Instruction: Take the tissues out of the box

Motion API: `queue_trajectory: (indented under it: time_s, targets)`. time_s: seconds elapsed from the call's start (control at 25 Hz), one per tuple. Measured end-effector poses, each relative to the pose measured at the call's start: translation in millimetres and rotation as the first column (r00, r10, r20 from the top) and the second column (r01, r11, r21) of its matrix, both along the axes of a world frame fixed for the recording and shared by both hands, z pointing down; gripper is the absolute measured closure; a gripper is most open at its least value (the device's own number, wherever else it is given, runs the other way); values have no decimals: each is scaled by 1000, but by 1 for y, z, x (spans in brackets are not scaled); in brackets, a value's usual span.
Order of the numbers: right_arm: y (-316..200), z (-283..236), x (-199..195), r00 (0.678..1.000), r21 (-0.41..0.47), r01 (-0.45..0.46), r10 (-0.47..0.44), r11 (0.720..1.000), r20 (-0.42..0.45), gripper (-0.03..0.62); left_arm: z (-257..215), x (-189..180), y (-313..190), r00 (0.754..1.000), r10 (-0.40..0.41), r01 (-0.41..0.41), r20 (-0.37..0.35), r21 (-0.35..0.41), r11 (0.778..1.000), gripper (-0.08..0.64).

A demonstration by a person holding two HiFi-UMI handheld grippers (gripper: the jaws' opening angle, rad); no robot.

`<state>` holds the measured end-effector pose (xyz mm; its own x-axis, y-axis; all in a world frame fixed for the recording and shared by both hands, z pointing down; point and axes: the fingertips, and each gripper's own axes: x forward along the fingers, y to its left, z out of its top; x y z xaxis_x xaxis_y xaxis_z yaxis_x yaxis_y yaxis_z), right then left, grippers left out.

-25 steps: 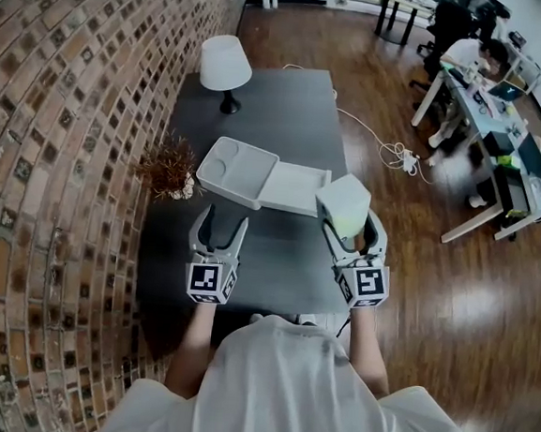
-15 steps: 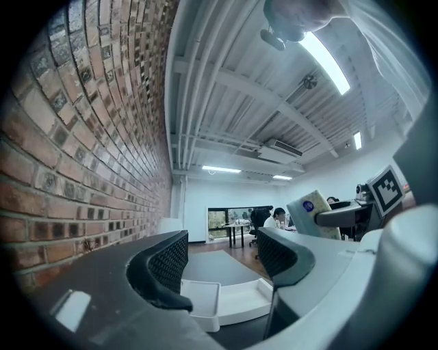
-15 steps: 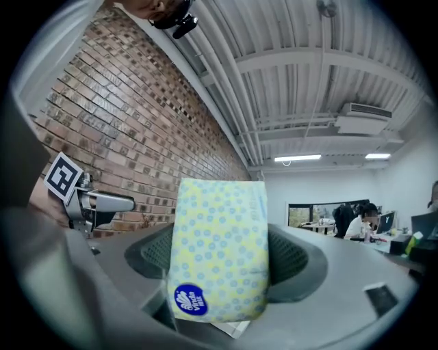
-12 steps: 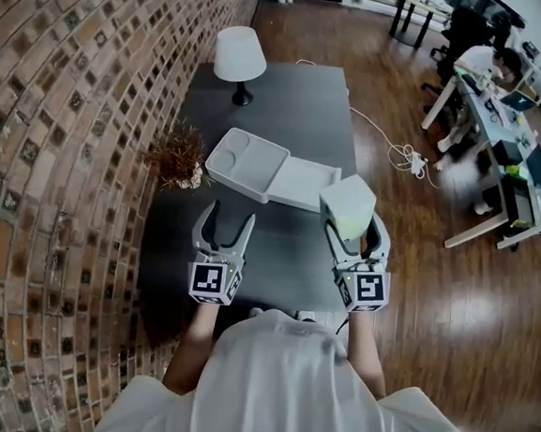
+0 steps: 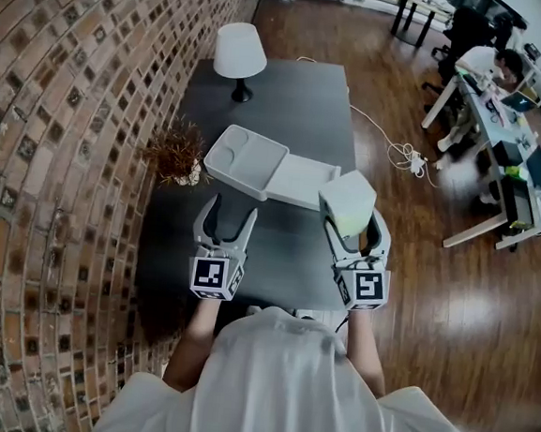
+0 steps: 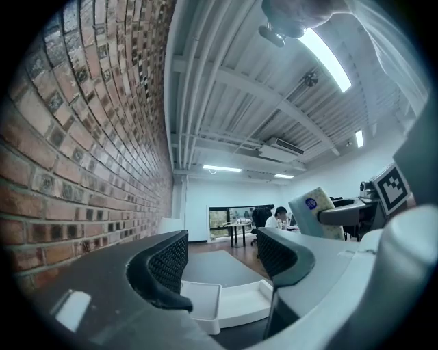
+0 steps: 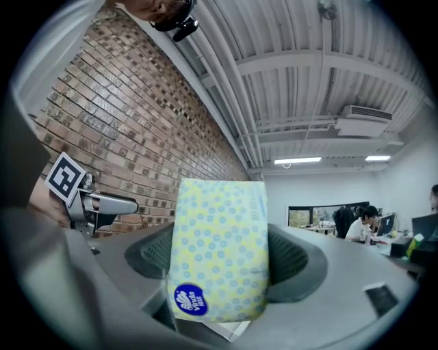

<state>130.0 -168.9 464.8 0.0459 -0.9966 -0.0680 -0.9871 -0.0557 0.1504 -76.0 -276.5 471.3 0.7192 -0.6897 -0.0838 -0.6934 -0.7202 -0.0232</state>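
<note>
A pale yellow tissue pack with blue dots [image 5: 347,201] [image 7: 219,253] stands upright between the jaws of my right gripper [image 5: 350,229] [image 7: 220,266], which is shut on it above the table's front right part. The pack [image 6: 316,212] also shows at the right of the left gripper view. My left gripper [image 5: 225,218] [image 6: 222,263] hovers to its left, open, with nothing between its fingers. Beyond both, the white box [image 5: 245,161] [image 6: 205,304] lies open on the dark table [image 5: 290,99], its flat lid [image 5: 297,182] spread to the right.
A white table lamp [image 5: 240,52] stands at the table's far end. A dried plant bunch [image 5: 175,153] lies at the left edge against the brick wall [image 5: 60,145]. A cable [image 5: 389,150] runs over the wooden floor at right, where people sit at desks.
The right gripper keeps hold of the tissue pack in much the same place. The left gripper has edged slightly forward toward the box, and the head view has shifted a little.
</note>
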Motion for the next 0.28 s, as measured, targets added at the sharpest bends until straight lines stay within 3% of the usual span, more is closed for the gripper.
queue_trajectory:
  time_s: [0.28]
  targets:
    - [2, -2, 7, 1000, 7, -15, 15, 1000, 12, 193, 0, 7, 0, 1000, 6, -6, 6, 1, 1000, 259]
